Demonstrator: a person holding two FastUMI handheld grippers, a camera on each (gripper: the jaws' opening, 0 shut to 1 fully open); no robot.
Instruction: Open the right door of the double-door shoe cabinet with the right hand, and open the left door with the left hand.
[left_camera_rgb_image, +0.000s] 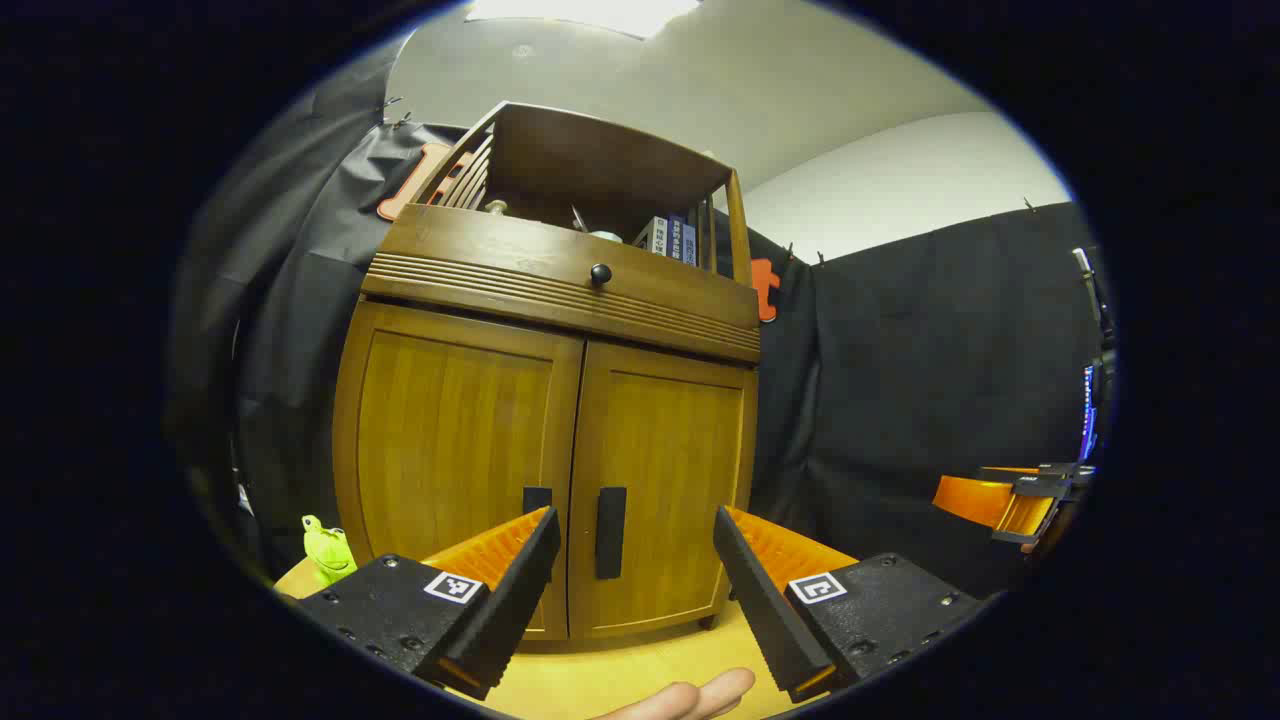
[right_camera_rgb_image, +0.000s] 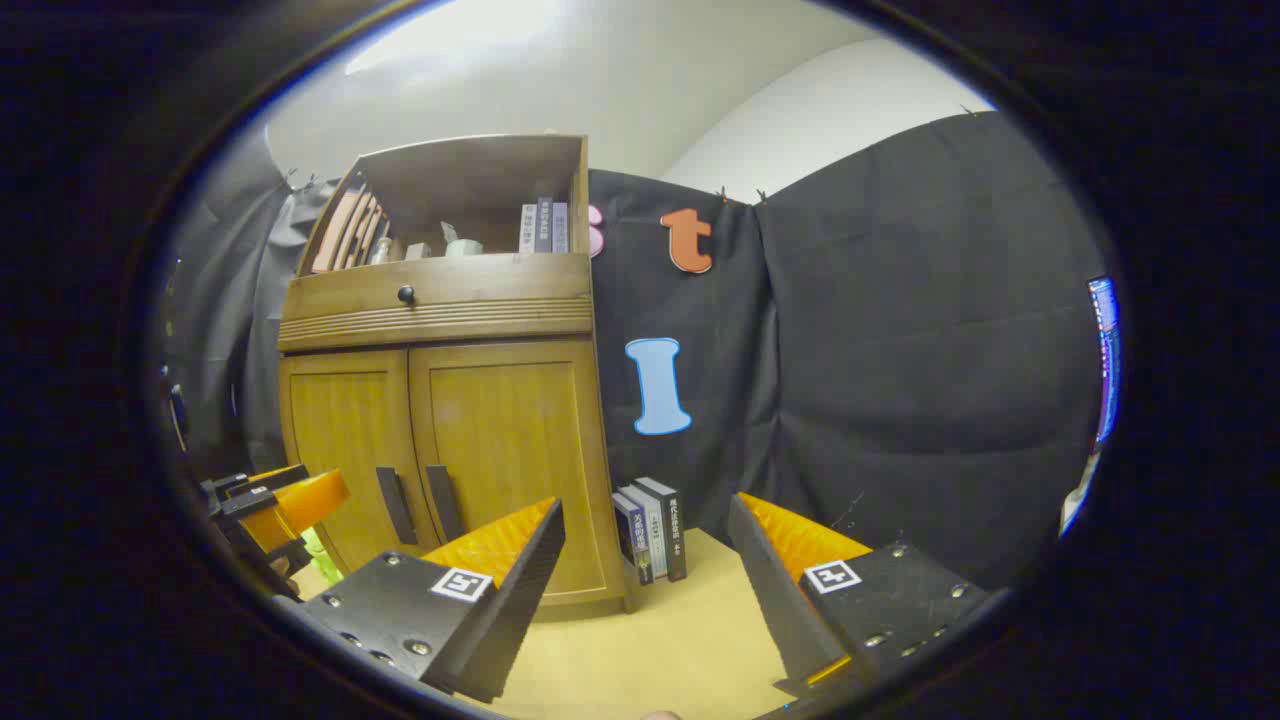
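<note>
The shoe cabinet (left_camera_rgb_image: 545, 440) fills the centre of the left gripper view, both doors closed, with the right door's handle (left_camera_rgb_image: 610, 532) just above the gap between the fingers. The left gripper (left_camera_rgb_image: 632, 585) is spread wide and holds nothing, apparently lined up for an approach. In the right gripper view the cabinet sits at left of frame; the right gripper (right_camera_rgb_image: 645, 580) is also released and empty, aimed past it toward the upright books (right_camera_rgb_image: 655, 540) beside the cabinet.
</note>
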